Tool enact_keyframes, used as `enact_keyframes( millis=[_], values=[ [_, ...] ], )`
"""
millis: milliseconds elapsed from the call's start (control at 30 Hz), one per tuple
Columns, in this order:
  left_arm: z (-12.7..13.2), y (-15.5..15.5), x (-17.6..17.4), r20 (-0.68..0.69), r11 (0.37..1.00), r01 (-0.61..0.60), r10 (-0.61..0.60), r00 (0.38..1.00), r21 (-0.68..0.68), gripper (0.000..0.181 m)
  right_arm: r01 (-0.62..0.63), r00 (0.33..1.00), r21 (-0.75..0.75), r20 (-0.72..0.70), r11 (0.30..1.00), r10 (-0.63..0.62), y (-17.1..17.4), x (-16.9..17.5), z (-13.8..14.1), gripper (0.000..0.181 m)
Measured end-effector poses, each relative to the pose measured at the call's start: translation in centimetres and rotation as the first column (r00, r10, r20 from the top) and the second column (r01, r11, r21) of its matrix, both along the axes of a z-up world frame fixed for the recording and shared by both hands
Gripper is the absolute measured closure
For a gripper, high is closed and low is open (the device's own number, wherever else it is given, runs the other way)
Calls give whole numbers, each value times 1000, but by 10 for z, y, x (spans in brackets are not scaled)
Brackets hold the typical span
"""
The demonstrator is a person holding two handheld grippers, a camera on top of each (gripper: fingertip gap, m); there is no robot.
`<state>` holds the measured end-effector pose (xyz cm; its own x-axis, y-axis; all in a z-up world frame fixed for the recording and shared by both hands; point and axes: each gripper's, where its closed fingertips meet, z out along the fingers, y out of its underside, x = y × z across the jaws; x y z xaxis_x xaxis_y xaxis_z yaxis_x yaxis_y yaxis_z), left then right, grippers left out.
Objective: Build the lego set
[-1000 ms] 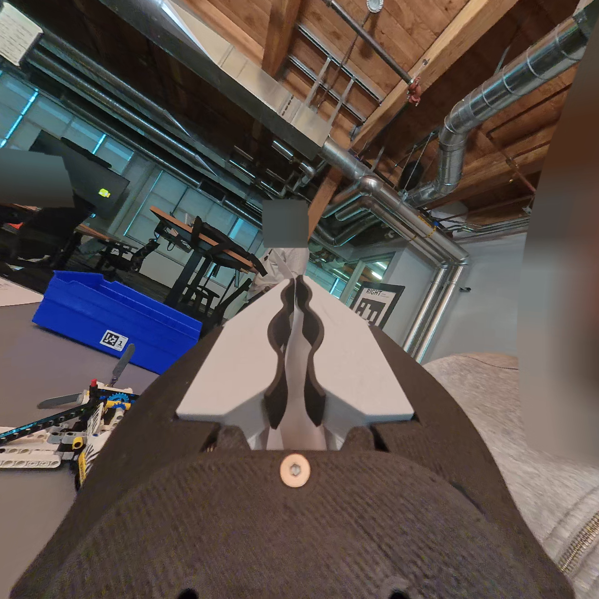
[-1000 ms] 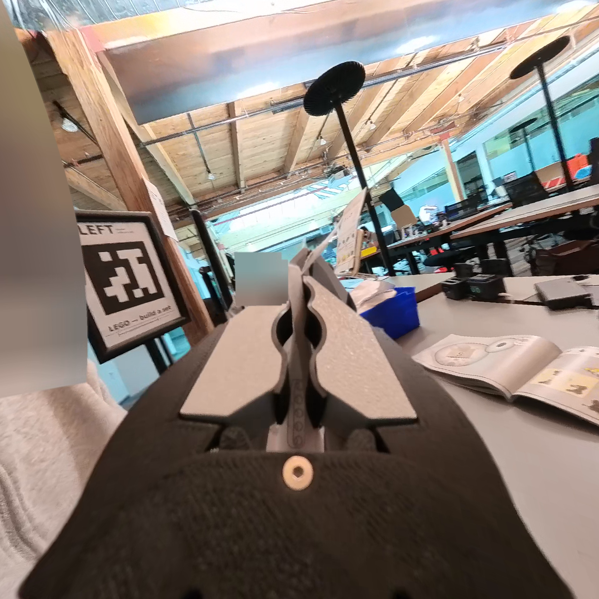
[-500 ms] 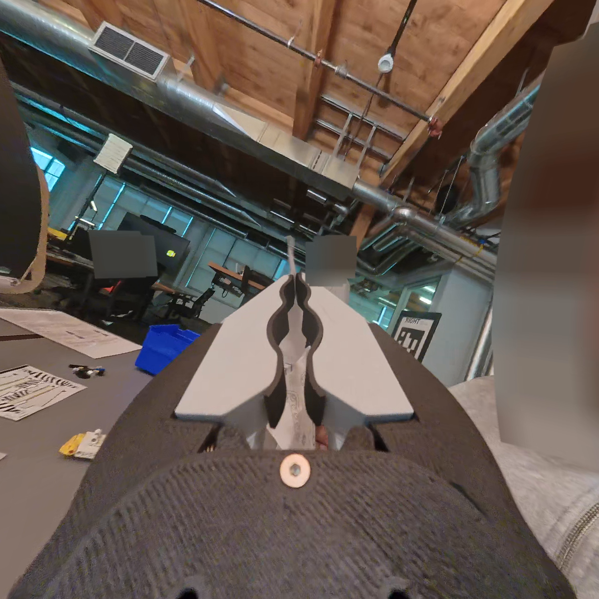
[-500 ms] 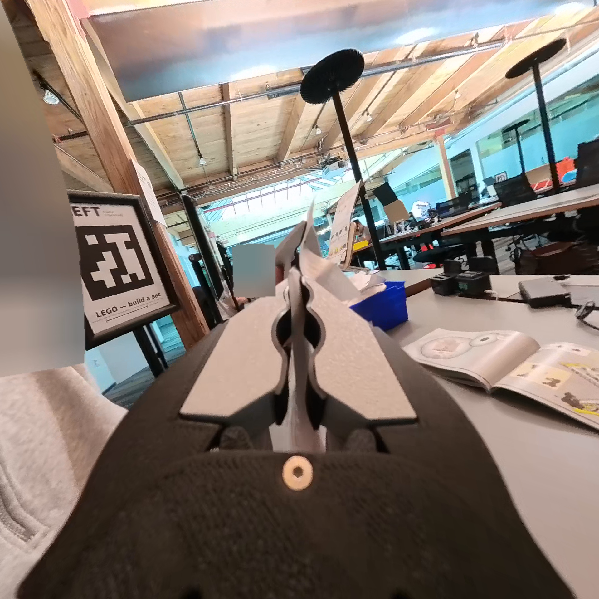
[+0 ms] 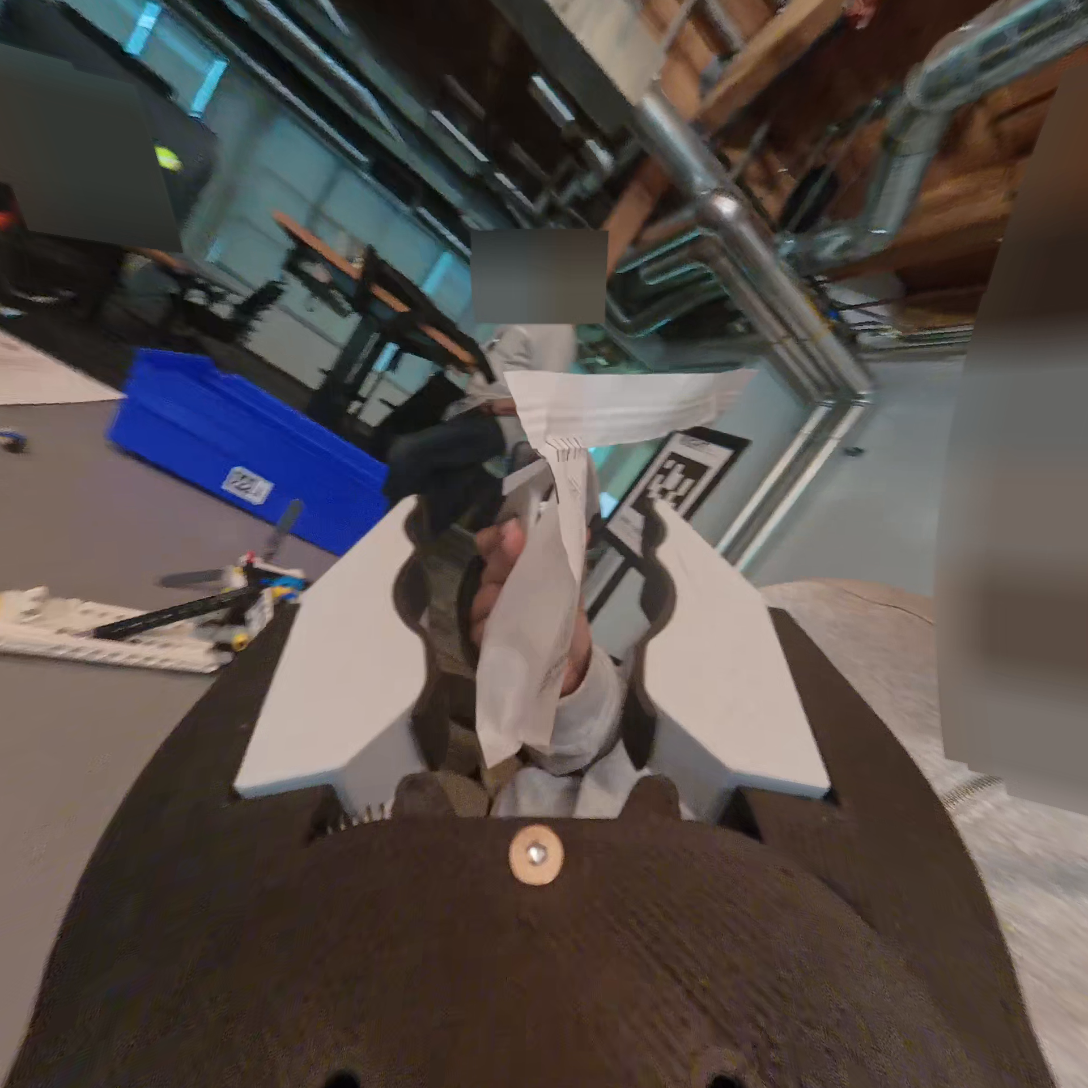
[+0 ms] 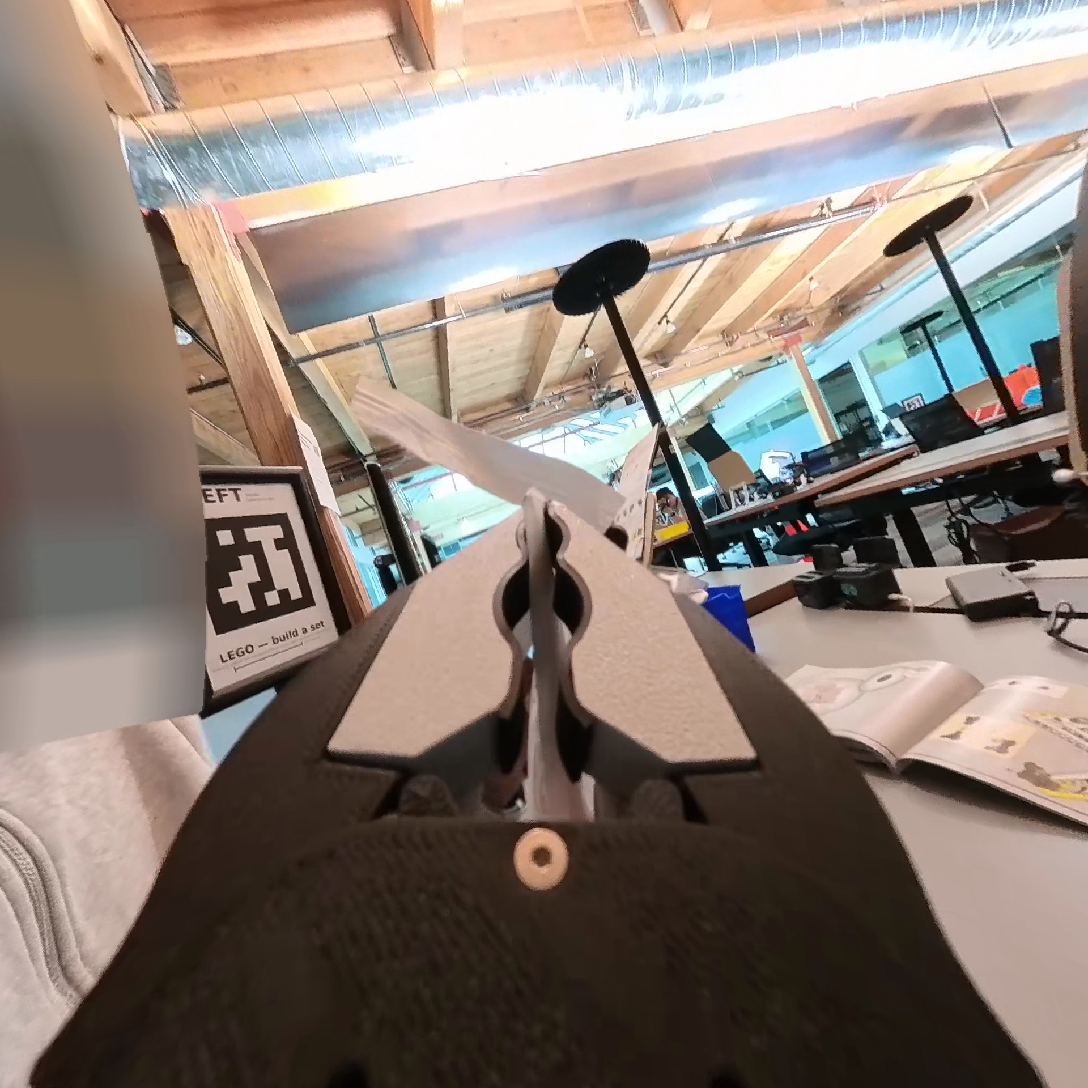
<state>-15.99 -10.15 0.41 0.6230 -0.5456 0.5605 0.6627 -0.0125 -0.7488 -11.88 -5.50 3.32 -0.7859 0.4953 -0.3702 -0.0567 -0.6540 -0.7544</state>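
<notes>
Open-plan workshop, timber ceiling with metal ducting; grey table (image 5: 106, 530) in both wrist views.

Left wrist view: left gripper (image 5: 533, 530) has its two fingers spread wide, nothing touching either one. Between them, farther off, hangs one white paper bag (image 5: 530, 636), crumpled, its torn top flap folded out sideways. The right gripper (image 5: 524, 488) shows behind the bag's upper part, with a hand partly visible behind the bag. On the table to the left: one part-built lego model (image 5: 176, 612), white beams with a long black beam across, small yellow and blue pieces near its end. Behind it one blue bin (image 5: 235, 447) with a small tag on its side. One framed marker sign stands beyond the gripper.

Right wrist view: right gripper (image 6: 538, 512) pressed together on the paper bag; a thin white sheet runs along the seam between the fingers and fans out past the tips toward upper left. One open instruction booklet (image 6: 942, 730) lies flat on the table to the right. One framed marker sign (image 6: 259, 577) at left. Blue bin edge just visible beyond the right finger. Grey sleeve at lower left.
</notes>
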Motion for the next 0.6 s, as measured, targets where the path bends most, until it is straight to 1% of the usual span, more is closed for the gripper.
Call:
enact_keyframes(
  millis=[33,100,133,267,333,367,433,467,533,600],
  values=[
    [4,0,4,11,999,26,-26,1000,40,127,3,1000,-12,-5,1000,-3,1,0,0,181],
    [13,-5,9,23,989,54,-58,998,138,172,8,1000,-18,3,1000,-8,1,-2,-4,181],
    [16,-6,10,21,986,55,-59,998,160,181,13,1000,-14,5,1000,-13,2,-3,-6,181],
    [11,-8,8,-55,994,8,-2,998,109,181,32,999,36,20,999,-33,3,-6,-13,180],
    [8,-11,11,-109,998,16,-9,994,60,181,58,998,64,27,996,-60,11,-7,-11,159],
    [5,-13,12,-142,1000,13,-10,990,22,181,71,997,69,24,995,-73,17,-6,-6,151],
    [-7,-13,13,-224,997,-11,-6,974,-76,181,92,995,94,19,991,-94,26,-2,4,145],
    [-14,-14,16,-269,992,-14,-21,963,-129,181,99,994,132,25,986,-103,26,-1,7,145],
    [-29,-16,22,-345,976,-14,-64,937,-218,181,78,993,270,63,960,-99,12,-2,3,142],
    [-40,-19,31,-381,959,21,-132,915,-282,181,43,990,430,105,902,-97,-11,-5,-12,139]
  ],
)
